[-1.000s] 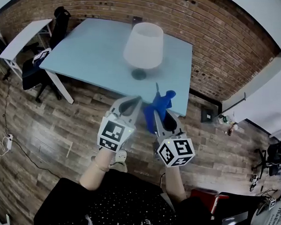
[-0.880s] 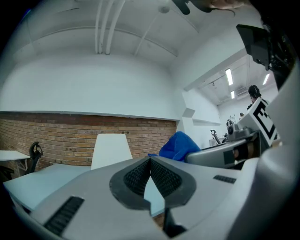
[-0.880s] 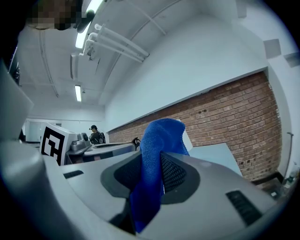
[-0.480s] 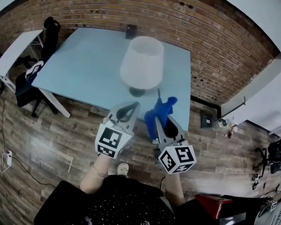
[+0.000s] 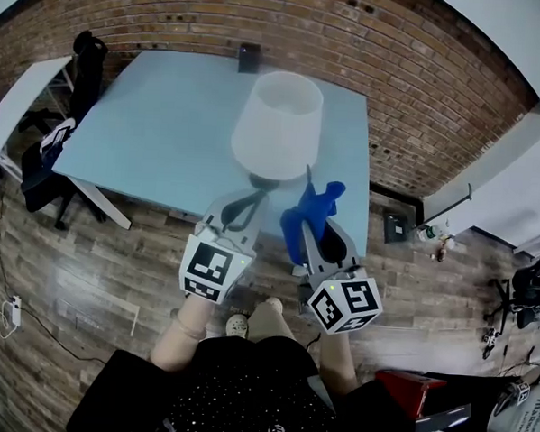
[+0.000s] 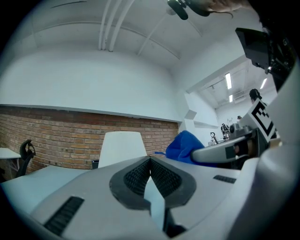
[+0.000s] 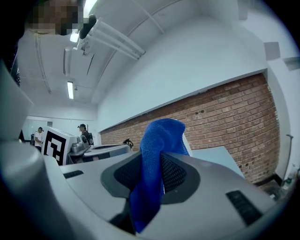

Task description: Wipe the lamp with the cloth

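Note:
A lamp (image 5: 276, 125) with a white shade stands on the light blue table (image 5: 157, 132), near its front edge. In the left gripper view the lamp (image 6: 122, 147) is straight ahead. My left gripper (image 5: 258, 194) is shut with nothing in it, its tips just in front of the lamp's dark base (image 5: 265, 178). To its right, my right gripper (image 5: 308, 187) is shut on a blue cloth (image 5: 310, 213), which sticks up between the jaws (image 7: 157, 150). The cloth hangs at the table's front edge, apart from the shade.
A brick wall (image 5: 394, 91) runs behind and to the right of the table. A black box (image 5: 249, 56) sits at the table's back edge. A black office chair (image 5: 82, 54) and a white desk (image 5: 19, 98) stand to the left. The floor (image 5: 87, 264) is wood planks.
Both grippers have come forward to the table's front edge, nearer the lamp. The lamp and table look larger. Each gripper's grip is unchanged.

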